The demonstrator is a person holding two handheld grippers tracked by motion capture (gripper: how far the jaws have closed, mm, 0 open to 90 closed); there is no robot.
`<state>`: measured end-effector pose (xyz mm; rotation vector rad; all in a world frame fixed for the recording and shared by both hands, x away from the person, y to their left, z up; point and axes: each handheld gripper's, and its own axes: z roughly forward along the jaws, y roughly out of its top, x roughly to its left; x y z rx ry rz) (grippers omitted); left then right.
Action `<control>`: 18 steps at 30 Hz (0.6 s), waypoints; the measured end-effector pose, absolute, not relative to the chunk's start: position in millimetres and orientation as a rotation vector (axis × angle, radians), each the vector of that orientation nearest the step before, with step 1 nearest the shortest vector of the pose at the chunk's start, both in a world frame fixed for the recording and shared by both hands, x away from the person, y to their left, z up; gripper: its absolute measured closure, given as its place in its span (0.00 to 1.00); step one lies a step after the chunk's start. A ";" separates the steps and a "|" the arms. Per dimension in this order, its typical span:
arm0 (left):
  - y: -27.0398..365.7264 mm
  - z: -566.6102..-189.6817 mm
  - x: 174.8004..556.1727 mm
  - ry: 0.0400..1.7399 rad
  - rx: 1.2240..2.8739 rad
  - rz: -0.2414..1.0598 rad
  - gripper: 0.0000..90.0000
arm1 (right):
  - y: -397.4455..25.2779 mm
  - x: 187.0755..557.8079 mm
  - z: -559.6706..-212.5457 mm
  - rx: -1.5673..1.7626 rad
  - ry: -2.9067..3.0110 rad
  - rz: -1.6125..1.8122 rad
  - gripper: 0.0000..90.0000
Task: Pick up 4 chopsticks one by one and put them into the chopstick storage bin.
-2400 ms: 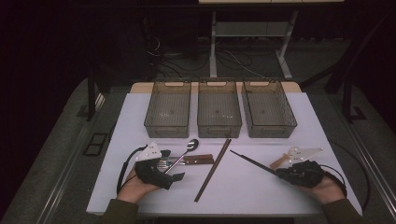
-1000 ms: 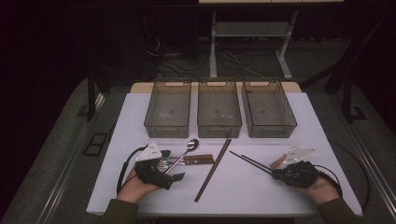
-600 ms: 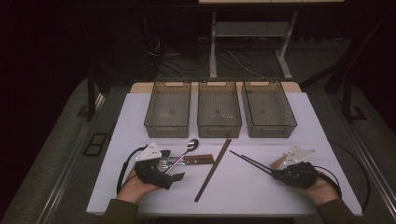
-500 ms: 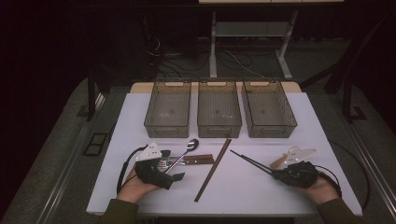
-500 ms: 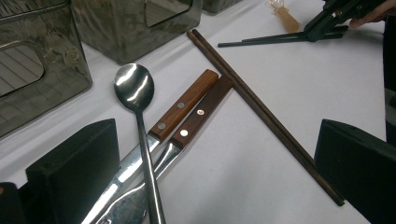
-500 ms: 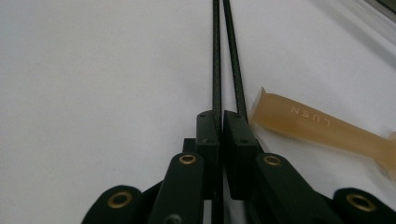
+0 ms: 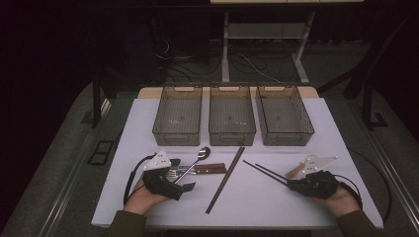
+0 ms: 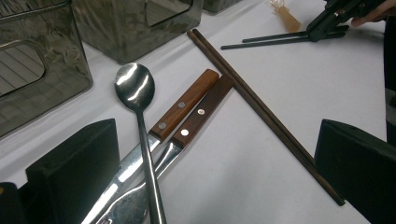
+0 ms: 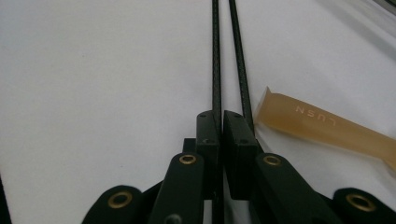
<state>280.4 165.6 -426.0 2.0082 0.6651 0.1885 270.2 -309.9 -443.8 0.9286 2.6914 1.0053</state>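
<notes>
Right tongs [image 9: 219, 122] of mine are squeezed shut on one black chopstick [image 9: 215, 56]. Its twin [image 9: 238, 60] lies loose, just beside it on the right. Both sticks run long and thin away from me, pointing to about 10 o'clock on the white table [image 7: 296, 202]. A tan handle [image 9: 327, 127] lies at 2 o'clock from my jaws. I think I should lift along that line. My left tongs [image 7: 184, 186] are wide open with nothing in them, with the spoon [image 8: 135, 93] at 12 o'clock.
</notes>
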 end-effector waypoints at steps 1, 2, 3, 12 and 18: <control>165.6 -425.9 280.4 0.665 2.008 0.188 0.00 | -310.2 270.0 -443.3 0.925 2.693 1.018 0.94; 165.6 -425.9 280.3 0.665 2.008 0.188 0.00 | -310.7 269.8 -442.5 0.920 2.689 1.022 0.94; 165.6 -425.9 280.3 0.665 2.008 0.188 0.00 | -311.3 269.6 -441.8 0.921 2.684 1.032 0.94; 165.7 -425.9 280.5 0.666 2.008 0.188 0.00 | -317.0 267.5 -432.5 0.912 2.647 1.090 0.94; 165.4 -426.2 280.4 0.669 2.006 0.186 0.00 | -320.0 266.0 -423.8 0.894 2.614 1.139 0.94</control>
